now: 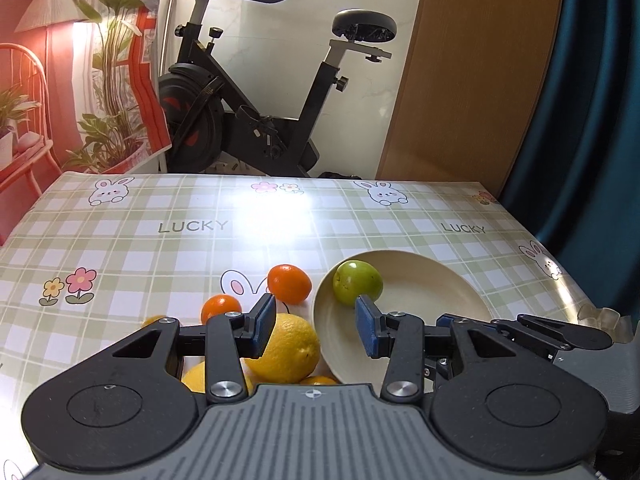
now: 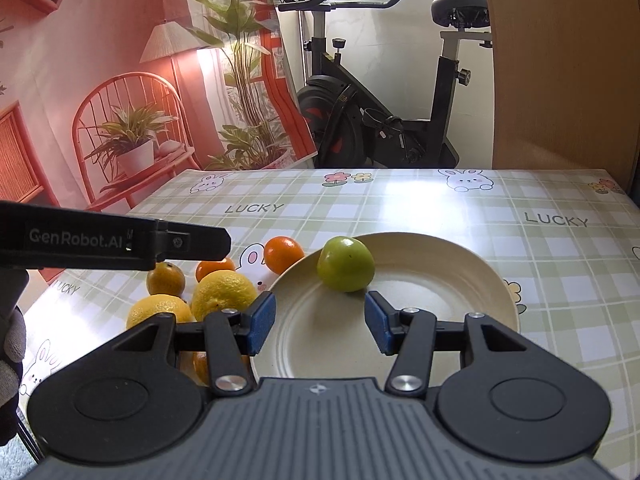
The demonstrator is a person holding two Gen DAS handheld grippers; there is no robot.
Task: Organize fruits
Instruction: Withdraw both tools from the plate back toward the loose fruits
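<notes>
One green fruit sits on the plate. Both hand-held grippers, left and right, are released and empty. Next, one likely must descend onto a lemon beside the plate.

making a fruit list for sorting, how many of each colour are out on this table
green fruit: 1, on the plate
orange fruit: 4, on the table, one half hidden under the right gripper
yellow fruit: 2, on the table
total: 7
</notes>
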